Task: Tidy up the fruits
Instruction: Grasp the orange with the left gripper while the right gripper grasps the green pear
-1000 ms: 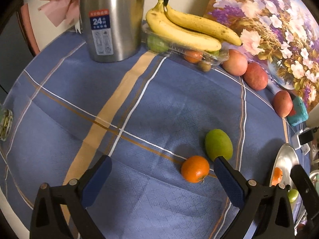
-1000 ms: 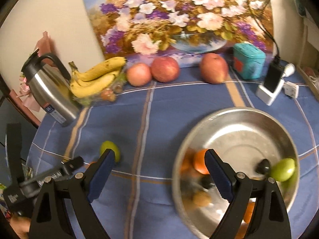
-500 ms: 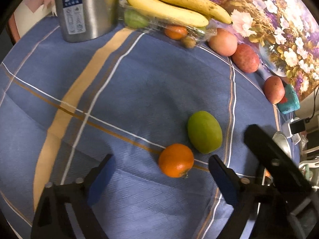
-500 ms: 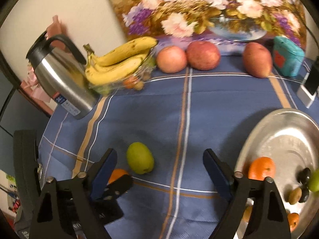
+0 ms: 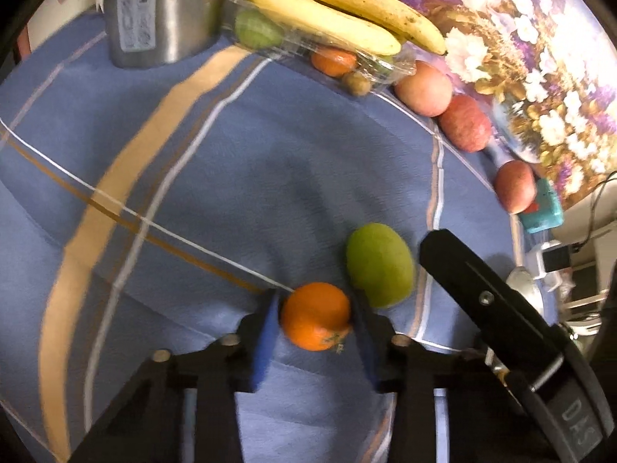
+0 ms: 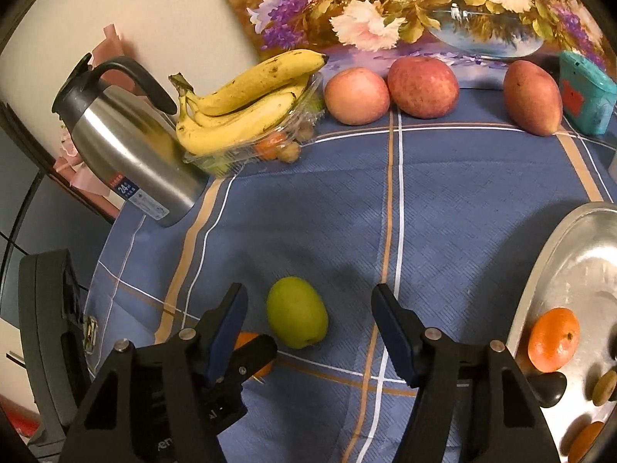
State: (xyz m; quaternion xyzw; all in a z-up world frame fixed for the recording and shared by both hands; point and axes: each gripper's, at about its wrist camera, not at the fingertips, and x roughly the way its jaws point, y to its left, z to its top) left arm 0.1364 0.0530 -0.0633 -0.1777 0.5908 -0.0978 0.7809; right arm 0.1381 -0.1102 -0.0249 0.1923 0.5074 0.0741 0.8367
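An orange (image 5: 314, 316) lies on the blue checked tablecloth (image 5: 239, 177), and my left gripper (image 5: 314, 305) is closing on it, its blue pads (image 5: 266, 332) touching both sides. Just right of it lies a green mango (image 5: 380, 266). In the right wrist view the green mango (image 6: 297, 316) sits between the fingers of my right gripper (image 6: 308, 293). Those jaws are closing but stand clear of the fruit on both sides. The orange (image 6: 246, 337) peeks out behind the right gripper's left finger, mostly hidden.
A steel tray (image 6: 578, 239) at the right holds another orange (image 6: 553, 339) and small fruits. At the back stand a steel kettle (image 6: 127, 146), bananas (image 6: 246, 104) on a clear box, two apples (image 6: 356, 96), a red mango (image 6: 534, 96) and a teal box (image 6: 586, 92).
My left gripper came down around the orange and narrowed from wide open onto it. My right gripper swung left from over the tray to the green mango and narrowed somewhat.
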